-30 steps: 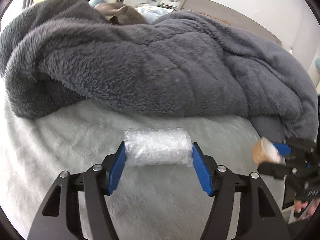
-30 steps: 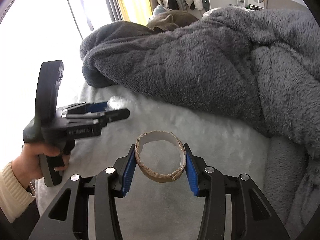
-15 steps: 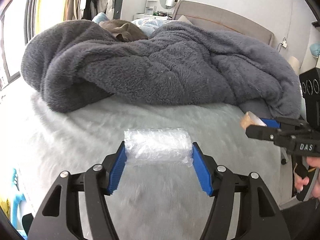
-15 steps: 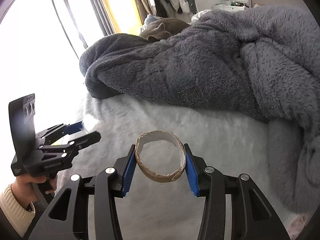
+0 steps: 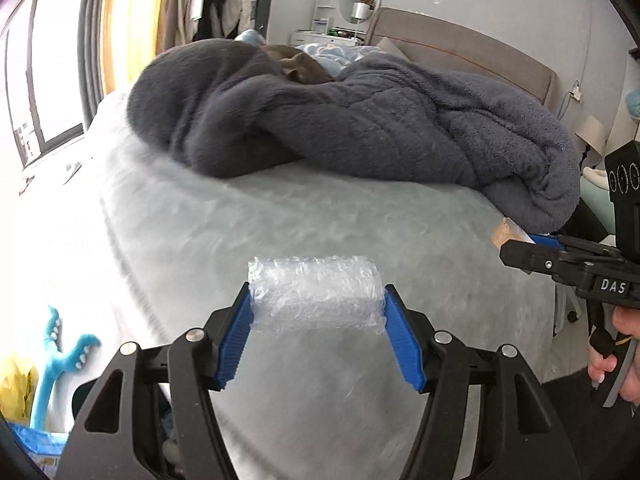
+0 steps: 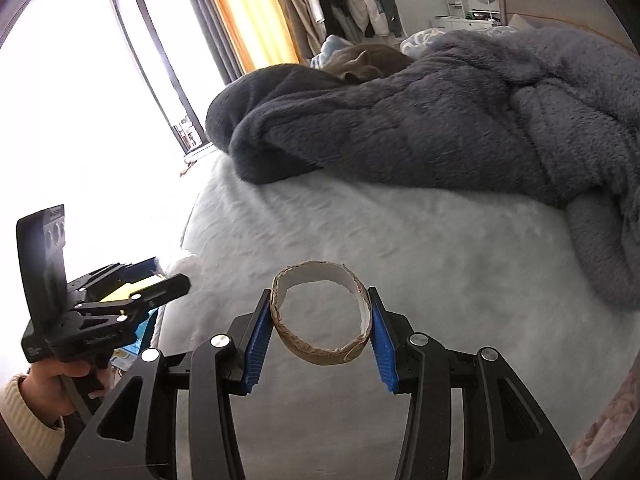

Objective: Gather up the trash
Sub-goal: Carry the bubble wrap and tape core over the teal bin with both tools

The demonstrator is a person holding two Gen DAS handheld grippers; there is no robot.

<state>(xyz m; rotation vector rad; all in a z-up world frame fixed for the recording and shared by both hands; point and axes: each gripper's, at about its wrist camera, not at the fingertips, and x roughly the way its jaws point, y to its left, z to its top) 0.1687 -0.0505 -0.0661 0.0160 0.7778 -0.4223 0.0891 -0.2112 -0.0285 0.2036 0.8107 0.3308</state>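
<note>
My left gripper (image 5: 316,300) is shut on a roll of clear bubble wrap (image 5: 316,292), its blue pads pressing both ends, held above the pale bed cover (image 5: 280,224). My right gripper (image 6: 322,312) is shut on a brown cardboard tape ring (image 6: 320,354), squeezed into an oval between the blue pads. In the left wrist view the right gripper (image 5: 516,246) enters from the right with the ring's edge (image 5: 506,232) showing. The right wrist view shows the left gripper (image 6: 160,280) at the lower left, held by a hand in a cream sleeve (image 6: 24,412).
A dark grey fluffy blanket (image 5: 360,120) is heaped across the far half of the bed. A bright window (image 6: 80,100) and yellow curtain stand to the left. A blue plush toy (image 5: 60,356) and a blue crate edge (image 5: 32,440) lie on the floor at the left.
Both grippers have drawn back from the blanket toward the foot of the bed, still holding their items. More of the bed, window and floor shows now.
</note>
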